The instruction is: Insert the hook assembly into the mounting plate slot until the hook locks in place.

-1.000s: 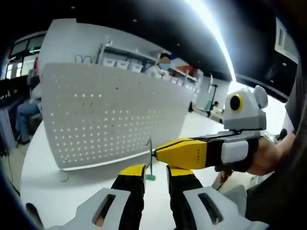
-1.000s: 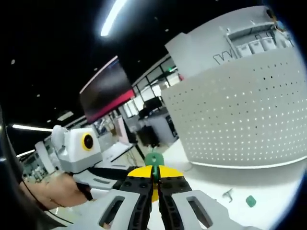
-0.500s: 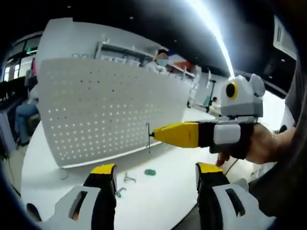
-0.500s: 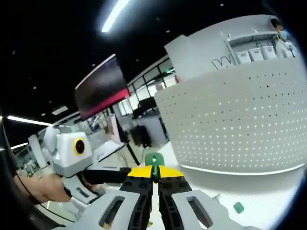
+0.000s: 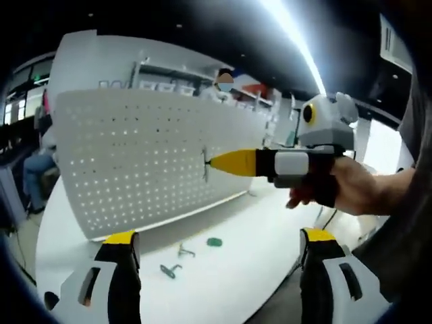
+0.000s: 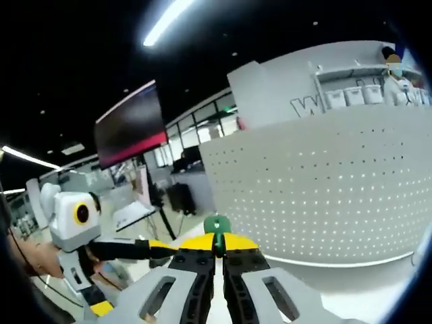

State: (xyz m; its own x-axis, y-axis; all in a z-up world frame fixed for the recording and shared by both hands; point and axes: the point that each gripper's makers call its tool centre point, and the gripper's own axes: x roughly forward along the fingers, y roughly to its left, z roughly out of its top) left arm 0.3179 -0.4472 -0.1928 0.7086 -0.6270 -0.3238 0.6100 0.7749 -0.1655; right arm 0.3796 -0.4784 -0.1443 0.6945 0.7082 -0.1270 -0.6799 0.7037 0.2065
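The white perforated mounting plate (image 5: 142, 162) stands upright on the white table (image 5: 250, 229); it also spans the right gripper view (image 6: 324, 196). My right gripper (image 5: 213, 162) enters from the right, shut on a thin metal hook (image 5: 204, 165) held in front of the plate's holes; I cannot tell whether it touches. In the right gripper view the hook's green end (image 6: 216, 225) sticks up between the shut jaws (image 6: 216, 253). My left gripper (image 5: 219, 239) is open wide and holds nothing, low over the table. Its yellow finger (image 6: 158, 247) shows at the left.
A green piece (image 5: 214, 241) and two small metal hooks (image 5: 184, 252) (image 5: 169, 270) lie loose on the table before the plate. A hand (image 5: 358, 192) holds the right gripper. People stand behind the plate. The table's near edge runs below my left jaws.
My left jaws went from nearly shut to wide open. The right gripper has risen with the hook, from near the table up to the plate's middle rows.
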